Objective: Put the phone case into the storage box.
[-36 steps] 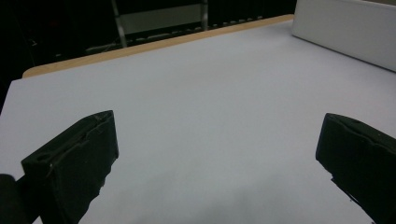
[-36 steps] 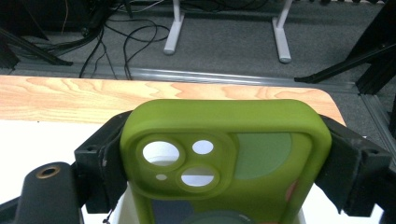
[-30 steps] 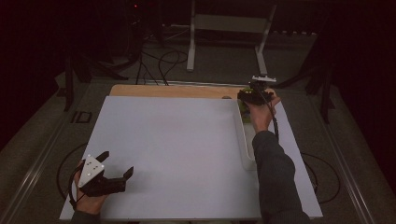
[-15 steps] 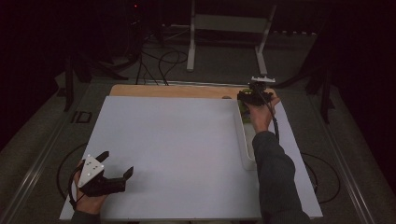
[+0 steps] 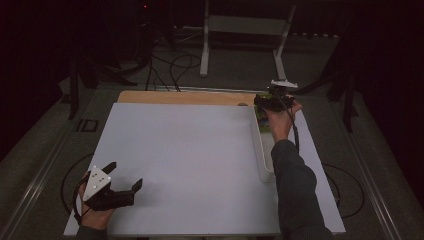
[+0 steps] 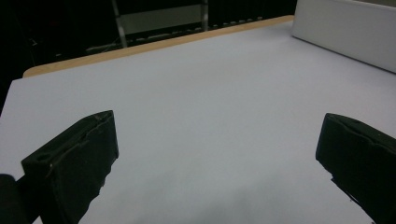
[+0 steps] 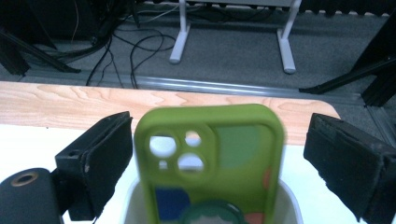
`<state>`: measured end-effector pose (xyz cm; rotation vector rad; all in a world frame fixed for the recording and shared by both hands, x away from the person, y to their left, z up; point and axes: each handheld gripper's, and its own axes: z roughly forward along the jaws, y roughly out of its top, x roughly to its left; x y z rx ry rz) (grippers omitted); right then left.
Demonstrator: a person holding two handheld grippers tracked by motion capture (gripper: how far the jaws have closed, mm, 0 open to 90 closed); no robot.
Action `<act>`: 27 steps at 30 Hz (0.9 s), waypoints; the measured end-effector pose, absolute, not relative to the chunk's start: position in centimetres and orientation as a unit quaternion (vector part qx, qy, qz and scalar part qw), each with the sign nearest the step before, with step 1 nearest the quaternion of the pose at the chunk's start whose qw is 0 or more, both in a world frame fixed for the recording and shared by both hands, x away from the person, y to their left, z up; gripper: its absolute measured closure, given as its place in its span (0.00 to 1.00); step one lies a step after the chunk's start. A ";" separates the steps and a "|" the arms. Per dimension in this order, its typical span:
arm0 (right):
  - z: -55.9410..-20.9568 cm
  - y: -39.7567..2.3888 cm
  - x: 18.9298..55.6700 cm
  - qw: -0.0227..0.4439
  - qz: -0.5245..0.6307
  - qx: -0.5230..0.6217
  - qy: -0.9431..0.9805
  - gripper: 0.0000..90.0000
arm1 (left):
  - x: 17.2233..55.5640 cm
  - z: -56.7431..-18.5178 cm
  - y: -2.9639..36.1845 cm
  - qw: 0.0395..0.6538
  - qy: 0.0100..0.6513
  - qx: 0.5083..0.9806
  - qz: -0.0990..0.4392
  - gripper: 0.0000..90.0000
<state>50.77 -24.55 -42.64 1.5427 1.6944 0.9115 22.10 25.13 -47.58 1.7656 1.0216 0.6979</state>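
I am easing the right gripper (image 7: 219,154) open, its 2 jaws just widening clear of the lime-green silicone phone case (image 7: 210,163) standing in the white plastic bin (image 5: 264,150) at center right, the left gripper (image 5: 120,190) idling open on the white table sheet (image 5: 185,160), dark cabled floor beyond.

green phone case (image 7: 210,158), white bin (image 5: 263,155), black jaws

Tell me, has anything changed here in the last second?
Barely. The right claw has just been opening its jaws; the green phone case stands between them over the white bin, untouched by either pad. Both hands and the open left claw stayed put.
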 end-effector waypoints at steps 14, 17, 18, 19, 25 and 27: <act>-41.7 -24.1 49.8 0.320 0.363 0.581 0.655 0.09 | 22.0 -47.6 25.1 0.474 0.417 0.721 0.287 0.00; -41.5 -24.0 49.5 0.313 0.368 0.577 0.659 0.09 | 22.0 -47.6 25.0 0.474 0.417 0.721 0.287 0.00; -41.4 -23.9 49.4 0.309 0.369 0.576 0.660 0.09 | 22.0 -47.6 25.0 0.474 0.417 0.721 0.286 0.00; -41.3 -23.9 49.3 0.307 0.370 0.573 0.663 0.09 | 22.0 -47.6 25.1 0.474 0.417 0.721 0.286 0.00; -41.3 -23.6 48.2 0.294 0.374 0.558 0.680 0.09 | 22.0 -47.6 25.0 0.474 0.417 0.721 0.286 0.00; -41.3 -23.5 47.8 0.290 0.375 0.554 0.685 0.09 | 22.0 -47.6 25.0 0.474 0.417 0.721 0.286 0.00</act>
